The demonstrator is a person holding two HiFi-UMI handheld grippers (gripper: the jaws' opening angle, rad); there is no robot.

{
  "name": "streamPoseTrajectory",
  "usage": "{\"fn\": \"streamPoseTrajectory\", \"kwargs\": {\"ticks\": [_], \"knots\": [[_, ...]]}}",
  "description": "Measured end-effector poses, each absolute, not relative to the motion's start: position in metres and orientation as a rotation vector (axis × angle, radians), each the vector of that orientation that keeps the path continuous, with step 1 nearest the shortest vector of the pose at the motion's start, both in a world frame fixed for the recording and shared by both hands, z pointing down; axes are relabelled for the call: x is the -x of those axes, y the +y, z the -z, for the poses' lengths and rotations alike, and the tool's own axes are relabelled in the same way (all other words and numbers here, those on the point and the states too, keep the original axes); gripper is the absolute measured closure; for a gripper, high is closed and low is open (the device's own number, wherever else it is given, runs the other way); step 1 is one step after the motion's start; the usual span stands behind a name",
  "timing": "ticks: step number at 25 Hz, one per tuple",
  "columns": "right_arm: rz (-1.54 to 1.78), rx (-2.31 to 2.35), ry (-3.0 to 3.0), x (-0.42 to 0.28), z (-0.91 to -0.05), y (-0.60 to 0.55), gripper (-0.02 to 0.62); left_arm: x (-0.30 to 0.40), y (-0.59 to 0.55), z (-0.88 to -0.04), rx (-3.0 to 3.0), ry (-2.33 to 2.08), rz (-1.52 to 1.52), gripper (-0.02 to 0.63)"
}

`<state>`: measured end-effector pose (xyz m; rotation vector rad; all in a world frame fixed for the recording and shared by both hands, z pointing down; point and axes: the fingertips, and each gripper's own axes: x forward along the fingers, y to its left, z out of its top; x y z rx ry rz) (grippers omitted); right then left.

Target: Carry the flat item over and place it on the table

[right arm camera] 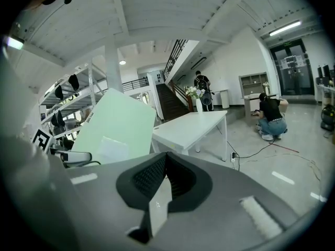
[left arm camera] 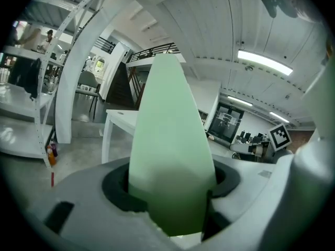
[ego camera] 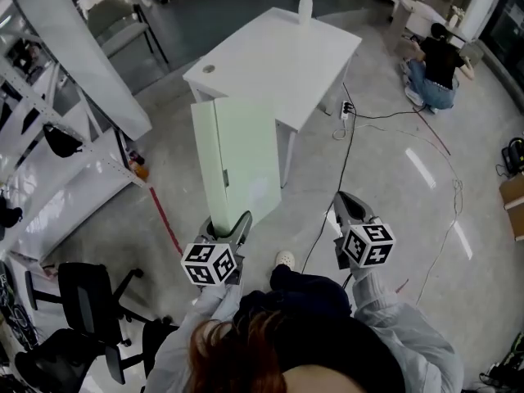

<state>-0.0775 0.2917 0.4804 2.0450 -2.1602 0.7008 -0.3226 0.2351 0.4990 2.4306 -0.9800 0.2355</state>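
The left gripper [ego camera: 232, 226] is clamped on the bottom end of the pale green flat panel [ego camera: 237, 158]. The panel stands on end at the centre of the head view. Its long axis runs up the frame toward the white table [ego camera: 278, 56] at upper centre. The right gripper [ego camera: 348, 210], at lower right, has its jaws together on nothing. A small pale label [right arm camera: 112, 148] on the panel carries no legible writing.

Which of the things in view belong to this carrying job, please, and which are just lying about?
Job: panel, left gripper holding it, table.
Lying about: vase, chair, power strip.
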Motion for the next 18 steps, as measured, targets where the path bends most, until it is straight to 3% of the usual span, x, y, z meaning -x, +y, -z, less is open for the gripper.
{"fn": "streamPoseTrajectory", "kwargs": {"ticks": [18], "knots": [[-0.720,-2.093,-2.168,0.016,-0.486,0.219,0.586,0.250,0.150,-0.465,-2.475,-0.915,-0.063,0.331]]}}
